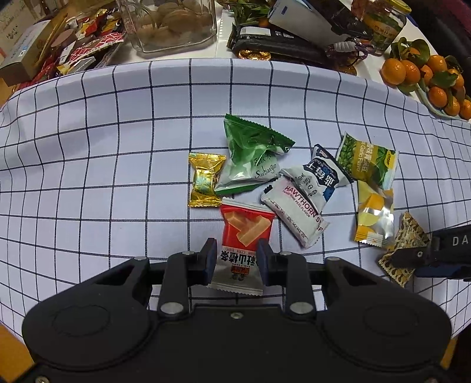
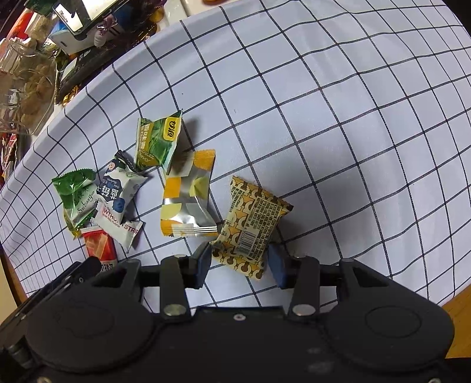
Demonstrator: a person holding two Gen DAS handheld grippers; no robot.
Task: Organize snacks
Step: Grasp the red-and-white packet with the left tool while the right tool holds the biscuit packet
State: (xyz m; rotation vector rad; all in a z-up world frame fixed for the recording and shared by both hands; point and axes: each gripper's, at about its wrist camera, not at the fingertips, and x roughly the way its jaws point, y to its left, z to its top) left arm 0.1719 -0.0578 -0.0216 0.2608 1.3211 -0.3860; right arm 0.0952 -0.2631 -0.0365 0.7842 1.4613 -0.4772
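Note:
Several snack packets lie bunched on a checked cloth (image 1: pixel 117 147). My left gripper (image 1: pixel 237 259) points down and is shut on a red and white packet (image 1: pixel 245 229); both pads touch its sides, and its white end rises between the fingers. Beyond it are a gold candy (image 1: pixel 204 179), a green packet (image 1: pixel 250 153), a white hawthorn strip (image 1: pixel 297 212), a blue and white packet (image 1: pixel 318 176), a green pea packet (image 1: pixel 368 159) and a yellow packet (image 1: pixel 374 218). My right gripper (image 2: pixel 240 259) is shut on a brown patterned packet (image 2: pixel 253 218), its pads against the packet's near corners.
Behind the cloth stand a glass jar of walnuts (image 1: pixel 173 23), boxes and red wrappers (image 1: pixel 59 44), a black packet (image 1: pixel 279 41) and a second jar (image 1: pixel 382 26). Tangerines with leaves (image 1: pixel 426 76) sit at the far right. Bare cloth (image 2: pixel 353 117) spreads right of the packets.

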